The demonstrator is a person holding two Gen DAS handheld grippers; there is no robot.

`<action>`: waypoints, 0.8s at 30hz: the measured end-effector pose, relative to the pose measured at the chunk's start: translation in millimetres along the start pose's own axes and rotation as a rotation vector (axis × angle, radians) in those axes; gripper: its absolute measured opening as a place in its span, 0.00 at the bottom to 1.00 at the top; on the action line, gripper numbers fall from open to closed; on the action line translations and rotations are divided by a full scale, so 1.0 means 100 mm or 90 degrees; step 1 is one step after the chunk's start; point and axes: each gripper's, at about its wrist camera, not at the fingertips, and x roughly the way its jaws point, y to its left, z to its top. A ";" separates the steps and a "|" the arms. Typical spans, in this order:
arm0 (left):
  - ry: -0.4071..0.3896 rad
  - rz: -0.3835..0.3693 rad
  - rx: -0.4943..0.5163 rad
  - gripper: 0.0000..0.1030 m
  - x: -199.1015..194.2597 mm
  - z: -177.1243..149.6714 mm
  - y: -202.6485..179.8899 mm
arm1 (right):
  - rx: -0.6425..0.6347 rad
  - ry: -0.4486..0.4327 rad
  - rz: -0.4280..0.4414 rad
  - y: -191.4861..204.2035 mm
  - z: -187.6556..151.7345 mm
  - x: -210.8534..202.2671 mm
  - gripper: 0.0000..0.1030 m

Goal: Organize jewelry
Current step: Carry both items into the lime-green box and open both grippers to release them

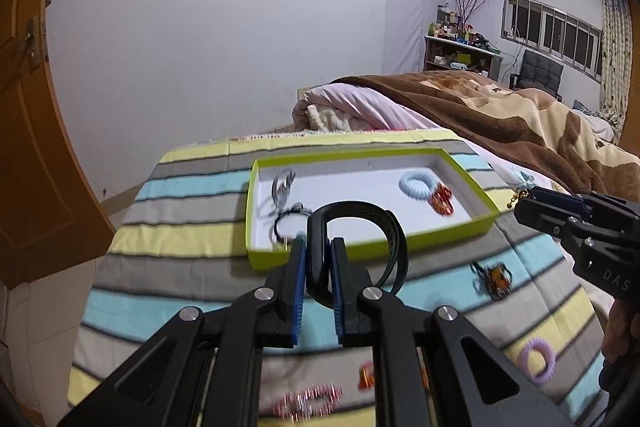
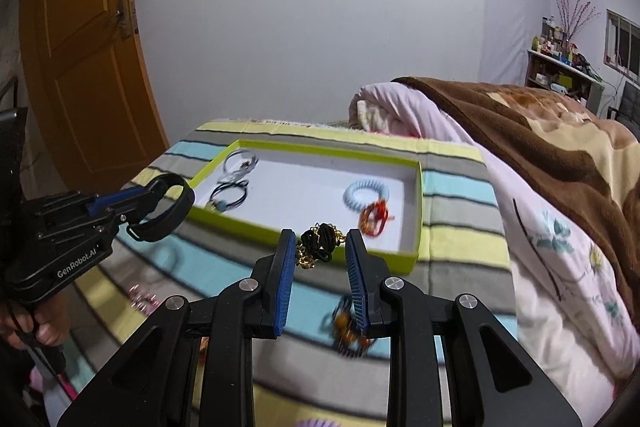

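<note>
Black wristband (image 1: 352,247) pinched between left claw (image 1: 318,247) pads, above tray (image 1: 372,245).

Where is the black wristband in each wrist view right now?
Left wrist: the wristband is at centre, clamped between the left gripper fingers, looping up in front of the tray's near wall.
Right wrist: the wristband is at far left, held at the left gripper's tip, left of the tray.
Shared landmark: the green tray with the light blue coil ring inside.
</note>
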 end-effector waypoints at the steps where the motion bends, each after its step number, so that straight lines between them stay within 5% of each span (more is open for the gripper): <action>1: 0.001 0.000 -0.002 0.12 0.06 0.05 0.01 | 0.000 0.001 -0.002 -0.02 0.03 0.04 0.26; 24: 0.088 0.028 -0.009 0.12 1.42 0.49 0.09 | 0.058 0.109 -0.024 -0.73 0.44 1.47 0.26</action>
